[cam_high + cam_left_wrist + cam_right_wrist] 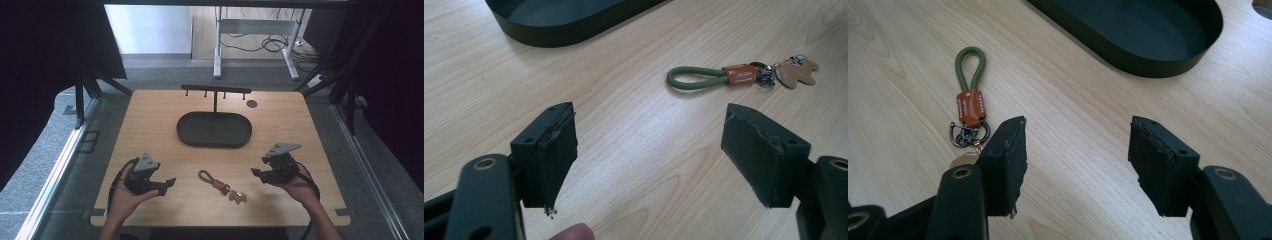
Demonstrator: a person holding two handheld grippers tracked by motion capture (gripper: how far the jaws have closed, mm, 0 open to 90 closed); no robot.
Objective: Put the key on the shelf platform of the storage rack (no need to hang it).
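Observation:
A keychain (218, 182) lies on the wooden table between my two grippers: a green cord loop (696, 78), an orange-brown leather band (970, 107), metal rings and a tan charm (798, 71). My left gripper (167, 186) hovers left of it, jaws wide apart with bare table between them (649, 150). My right gripper (256, 175) sits right of the keychain, open with nothing between its pads (1078, 160); the keychain rings lie just beyond its left fingertip (1008, 155).
A black oval tray (214, 129) stands at the table's middle, with a black hook rack (215, 91) behind it. A round cable hole (252, 104) is at the back right. A metal desk frame (255, 40) stands on the floor beyond.

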